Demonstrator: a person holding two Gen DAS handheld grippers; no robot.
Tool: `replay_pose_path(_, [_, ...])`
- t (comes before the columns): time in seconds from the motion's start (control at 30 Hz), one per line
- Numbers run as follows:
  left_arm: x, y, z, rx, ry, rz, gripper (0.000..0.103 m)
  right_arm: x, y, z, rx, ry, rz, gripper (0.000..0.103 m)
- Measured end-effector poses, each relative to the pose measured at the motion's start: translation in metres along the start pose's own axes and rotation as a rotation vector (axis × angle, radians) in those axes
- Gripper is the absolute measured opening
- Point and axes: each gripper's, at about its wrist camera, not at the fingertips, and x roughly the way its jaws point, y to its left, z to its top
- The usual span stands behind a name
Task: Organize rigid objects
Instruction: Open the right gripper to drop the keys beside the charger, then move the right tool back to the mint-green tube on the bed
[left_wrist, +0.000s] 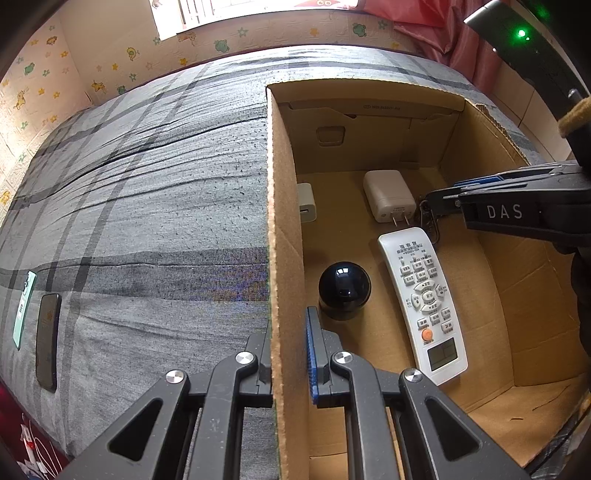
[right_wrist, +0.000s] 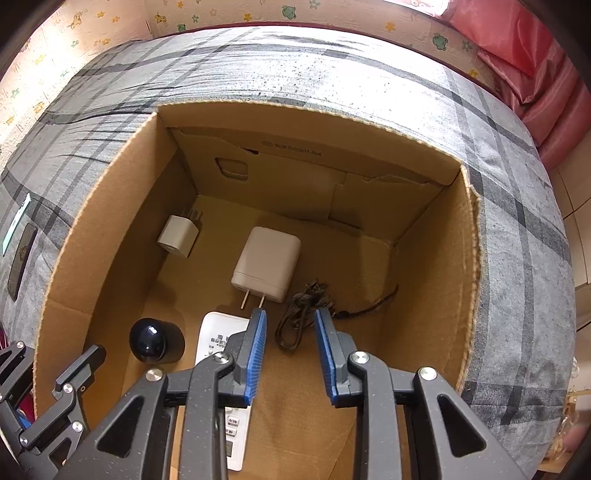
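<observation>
The open brown cardboard box (right_wrist: 436, 258) sits on a grey plaid bedcover (left_wrist: 147, 184), and the rigid things lie on its floor. A small white cube charger (right_wrist: 176, 236) rests by the left wall, a larger white plug adapter (right_wrist: 266, 264) lies near the middle with its two prongs pointing toward the cameras, and a long white remote control (left_wrist: 421, 299) with grey buttons and an orange one lies just in front of those prongs. A glossy black dome-topped gadget (left_wrist: 344, 290) stands left of the remote. A coiled dark cable (right_wrist: 299, 315) lies right of the adapter. The left gripper (left_wrist: 288, 332) is clamped on the box's left wall, one finger outside and the blue-padded one inside. The right gripper (right_wrist: 290, 332) hangs over the box floor with its blue pads (right_wrist: 258, 332) slightly apart, the cable lying below the gap and nothing pressed between them. Two phones (left_wrist: 47, 339) lie on the bedcover, well left of the box.
</observation>
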Motion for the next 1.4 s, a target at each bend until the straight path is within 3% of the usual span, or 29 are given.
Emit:
replay_pose_path(0.27, [-0.001,0.000,0.000,0.002,-0.001,0.002,0.012,-0.025,-0.001,-0.001,0.009,-0.045,0.015,0.034])
replay_pose_path(0.4, [-0.001,0.000,0.000,0.003,0.000,0.003,0.012,-0.042,-0.004,-0.002,0.019,-0.074,0.026,0.049])
replay_pose_path(0.53, [-0.001,0.001,0.000,0.002,0.000,0.003,0.012,-0.062,-0.010,-0.003,0.038,-0.111,0.044,0.075])
replay_pose_path(0.83, [-0.001,0.001,0.000,0.003,0.000,0.004,0.012,-0.101,-0.030,-0.010,0.093,-0.154,0.021,0.102])
replay_pose_path(1.4, [-0.002,0.001,0.000,0.004,0.000,0.007,0.012,-0.139,-0.100,-0.072,0.172,-0.220,-0.040,0.103])
